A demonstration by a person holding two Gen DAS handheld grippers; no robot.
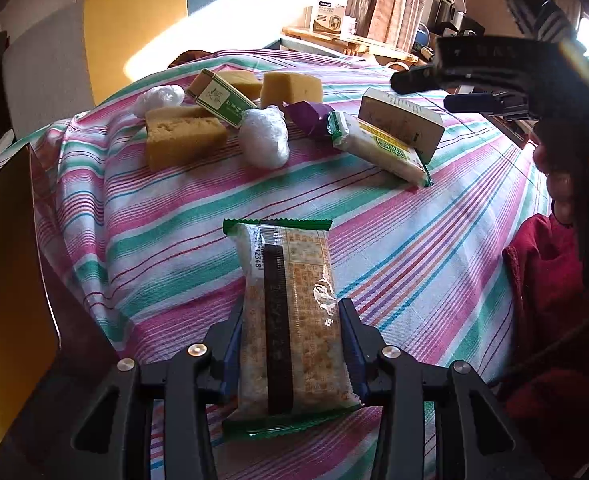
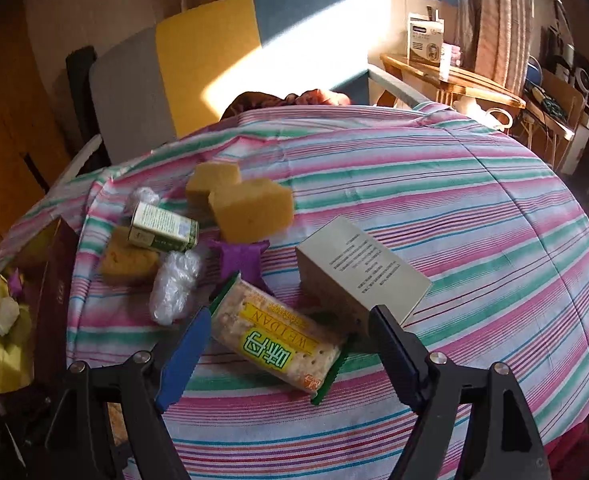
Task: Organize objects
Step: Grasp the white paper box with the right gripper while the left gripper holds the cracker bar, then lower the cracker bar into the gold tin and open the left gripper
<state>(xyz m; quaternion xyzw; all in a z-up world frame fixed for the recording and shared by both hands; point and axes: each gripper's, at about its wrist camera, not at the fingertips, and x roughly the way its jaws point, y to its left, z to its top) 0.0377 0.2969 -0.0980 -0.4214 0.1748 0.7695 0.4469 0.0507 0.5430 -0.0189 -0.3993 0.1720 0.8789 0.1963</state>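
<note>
left gripper (image 1: 292, 344): jaws clamped on a cracker pack (image 1: 290, 320), held lengthwise at 6 o'clock in the left wrist view, raised over the striped cloth (image 1: 434, 248). the pack's green crimped end points away toward 12 o'clock.

right gripper (image 2: 286, 344): jaws apart, nothing held. the blue left pad (image 2: 182, 360) and the dark right pad (image 2: 394, 348) stand on either side of a second pack (image 2: 272, 334), which lies flat on the cloth at 6 o'clock in the right wrist view, yellow label up. whether either pad touches it cannot be told.

just beyond the second pack at 1 o'clock, a beige box (image 2: 358, 268) rests tilted, touching the pack's far edge. at 11 o'clock from the pack lie a purple wrapper (image 2: 240, 258) and a clear bag (image 2: 174, 286), near each other.

farther, at 10 o'clock: a green carton (image 2: 162, 228) lies across a sponge (image 2: 128, 262); a second bag (image 2: 142, 198) sits behind it. two more sponges (image 2: 250, 210) stand together at 11 o'clock, touching.

at 9 o'clock, at the cloth's edge, an open brown box (image 2: 54, 280) holds a pale lump and a purple item.

in the left wrist view the right gripper (image 1: 422, 80) appears at 2 o'clock above the beige box (image 1: 402, 124).
</note>
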